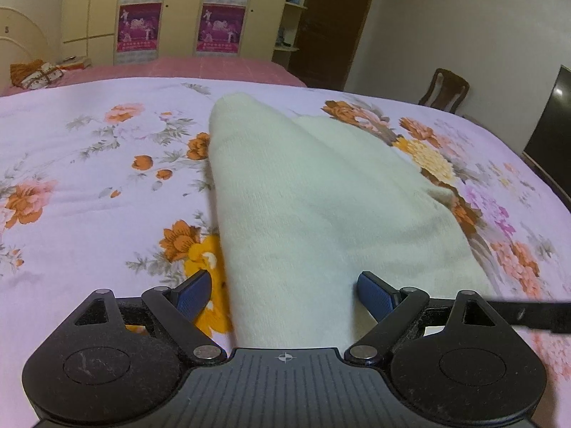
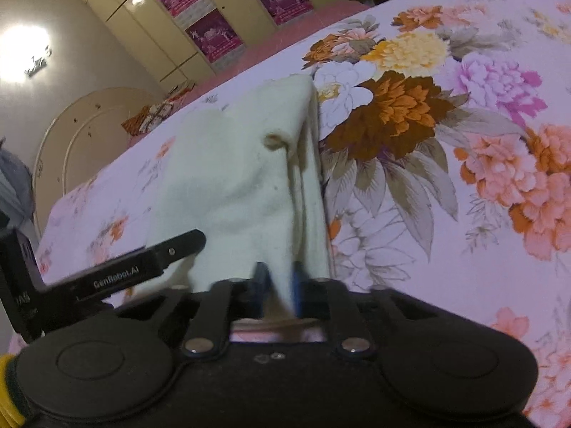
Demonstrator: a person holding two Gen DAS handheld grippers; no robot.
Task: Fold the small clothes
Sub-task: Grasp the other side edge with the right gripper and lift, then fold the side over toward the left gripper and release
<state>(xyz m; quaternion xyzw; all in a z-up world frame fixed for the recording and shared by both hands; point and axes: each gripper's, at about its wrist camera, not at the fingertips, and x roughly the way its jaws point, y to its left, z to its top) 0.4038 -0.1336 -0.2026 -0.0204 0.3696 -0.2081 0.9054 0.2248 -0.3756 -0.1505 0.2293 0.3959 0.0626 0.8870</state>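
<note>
We see a cream knitted garment (image 1: 303,192) lying on a floral bedspread (image 1: 89,178), running from the near edge toward the far side, where its folded end is rounded. In the left wrist view, our left gripper (image 1: 285,294) has its 2 blue-padded fingers (image 1: 194,294) spread wide, released, with the near end of the garment passing between them and neither pad pressing it. In the right wrist view, our right gripper (image 2: 280,283) is clenched on the near edge of the garment (image 2: 228,178), the cloth pinched between the 2 blue pads and rising away from them in layered folds on its right side. The left gripper's black finger arm (image 2: 142,267) shows at the left of that view, close beside the cloth. A cream wardrobe (image 1: 178,10) with pink posters stands beyond the bed.
</note>
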